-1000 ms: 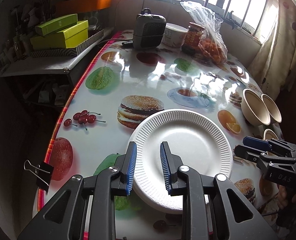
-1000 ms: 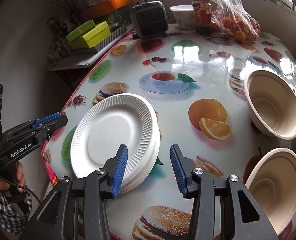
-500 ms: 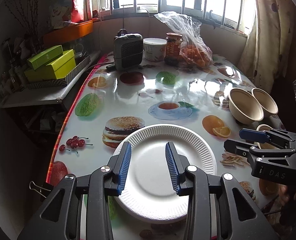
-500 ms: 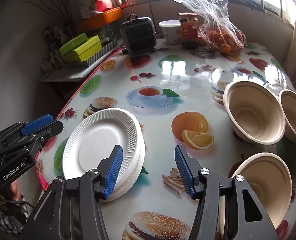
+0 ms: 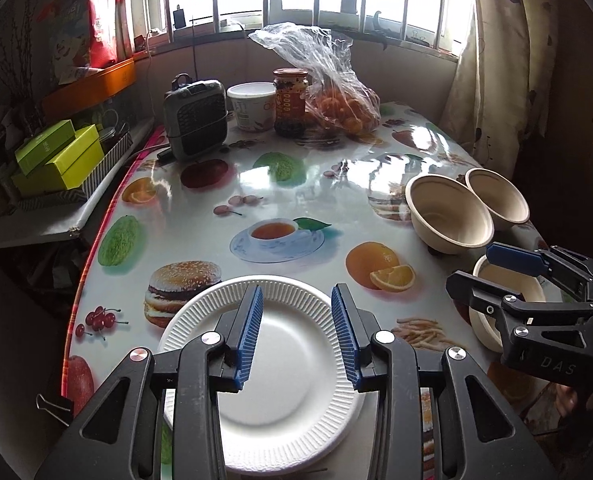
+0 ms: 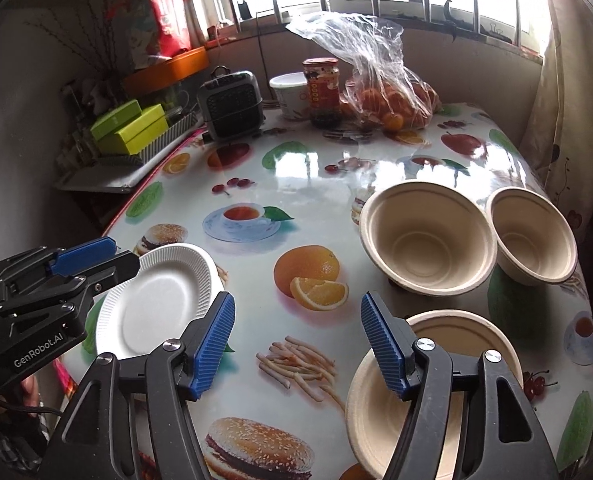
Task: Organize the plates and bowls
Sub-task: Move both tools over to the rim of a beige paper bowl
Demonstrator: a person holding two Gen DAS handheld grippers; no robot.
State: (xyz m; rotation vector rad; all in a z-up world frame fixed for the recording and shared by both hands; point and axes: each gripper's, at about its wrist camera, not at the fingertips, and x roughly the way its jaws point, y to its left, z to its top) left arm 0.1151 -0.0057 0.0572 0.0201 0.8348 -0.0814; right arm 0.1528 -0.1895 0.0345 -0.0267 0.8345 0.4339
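Observation:
A stack of white paper plates (image 5: 292, 380) lies at the table's near left edge; it also shows in the right wrist view (image 6: 158, 304). My left gripper (image 5: 296, 332) is open and empty above it. Three beige paper bowls stand at the right: a large one (image 6: 426, 236), a smaller one (image 6: 532, 232) beside it, and a near one (image 6: 436, 380). My right gripper (image 6: 298, 340) is open and empty, with its right finger over the near bowl's rim. In the left wrist view the two far bowls (image 5: 448, 212) sit above the right gripper (image 5: 504, 272).
The table (image 6: 320, 168) has a glossy food-print cloth. At its far end stand a small grey heater (image 5: 196, 120), a white tub (image 5: 252, 106), a jar (image 5: 290, 102) and a plastic bag of oranges (image 5: 336, 96). Green boxes (image 5: 56, 156) sit on a shelf left.
Both grippers have pulled back and risen from the plates, so more of the table shows. Both have opened wider. The right gripper has swung right, toward the near bowl.

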